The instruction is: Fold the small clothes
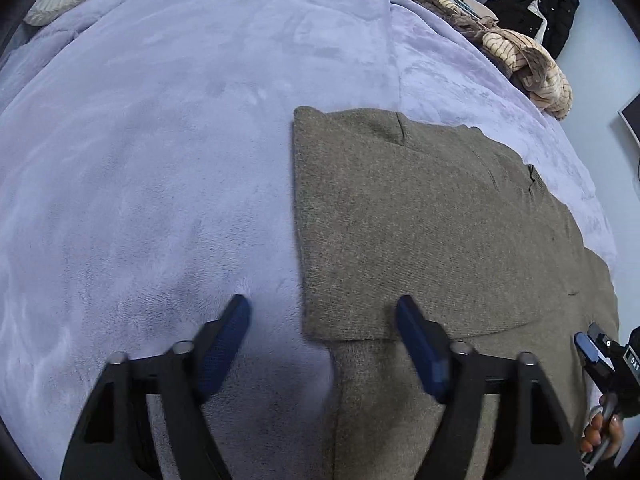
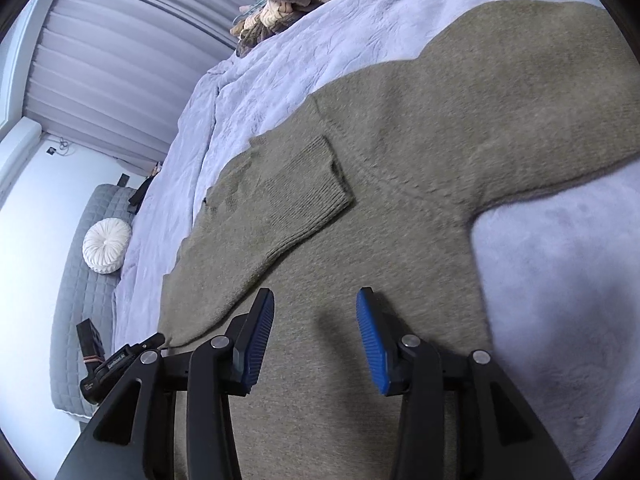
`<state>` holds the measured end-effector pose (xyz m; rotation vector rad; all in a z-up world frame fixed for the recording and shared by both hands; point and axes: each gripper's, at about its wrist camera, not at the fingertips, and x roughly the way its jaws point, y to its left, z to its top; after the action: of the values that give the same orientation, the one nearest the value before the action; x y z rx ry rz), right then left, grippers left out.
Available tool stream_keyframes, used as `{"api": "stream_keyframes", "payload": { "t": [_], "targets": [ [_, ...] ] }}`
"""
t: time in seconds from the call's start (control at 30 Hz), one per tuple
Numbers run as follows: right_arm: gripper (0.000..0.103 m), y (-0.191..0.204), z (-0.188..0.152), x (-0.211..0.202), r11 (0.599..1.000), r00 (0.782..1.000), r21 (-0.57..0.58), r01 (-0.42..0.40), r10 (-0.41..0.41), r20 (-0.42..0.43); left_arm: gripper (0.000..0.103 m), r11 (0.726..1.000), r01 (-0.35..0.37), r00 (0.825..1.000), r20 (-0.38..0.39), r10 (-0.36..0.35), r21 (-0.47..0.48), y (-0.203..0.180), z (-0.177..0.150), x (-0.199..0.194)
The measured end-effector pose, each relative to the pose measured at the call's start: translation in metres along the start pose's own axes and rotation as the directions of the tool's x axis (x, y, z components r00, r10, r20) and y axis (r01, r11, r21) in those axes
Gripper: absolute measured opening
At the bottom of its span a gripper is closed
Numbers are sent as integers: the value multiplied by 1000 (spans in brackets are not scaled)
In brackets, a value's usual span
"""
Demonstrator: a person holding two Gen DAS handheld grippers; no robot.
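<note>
Sweater (image 1: pixel 420 216) lies flat on blanket (image 1: pixel 160 160), one sleeve (image 2: pixel 296 192) folded over its body. Clothes pile (image 1: pixel 516 56) sits behind it at blanket's far edge. Round pillow (image 2: pixel 107 245) lies beyond blanket's other side.

The left gripper (image 1: pixel 324 312) is built of matte black, angular plastic arms with triangular cut-outs, joined by round silver pivot pins, and each finger ends in a dark blue ribbed pad (image 1: pixel 420 344). The right gripper (image 2: pixel 316 312) shares the same black frame and silver pins, its brighter blue pads (image 2: pixel 372 340) finely grooved across their faces. At the edge of the left wrist view a hand (image 1: pixel 600 436) wraps a black handle bearing a small white-lettered label, too cropped to read.
</note>
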<state>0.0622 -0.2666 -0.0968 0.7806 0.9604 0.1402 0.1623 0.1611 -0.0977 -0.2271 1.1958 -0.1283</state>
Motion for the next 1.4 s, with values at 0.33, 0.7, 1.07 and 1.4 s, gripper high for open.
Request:
{"api": "stream_keyframes", "payload": {
  "t": [0.33,0.7,1.07,1.4],
  "targets": [
    [47,16,7,22,1000,1000,18,-13,13,-21,10,998,62,998,19,-62,14,17,9,-1],
    [8,24,42,54,997,999,58,43,-44,7,10,997,57,997,50,-60,46,15,7,-3],
    [8,16,28,37,977,977,-11,211,-211,2,11,1000,-5,997,81,3,31,10,1,-6],
    [13,4,-2,-4,986,986,-34,165,-166,-21,11,989,-132,984,133,122,73,-15,-11,-30]
  ]
}}
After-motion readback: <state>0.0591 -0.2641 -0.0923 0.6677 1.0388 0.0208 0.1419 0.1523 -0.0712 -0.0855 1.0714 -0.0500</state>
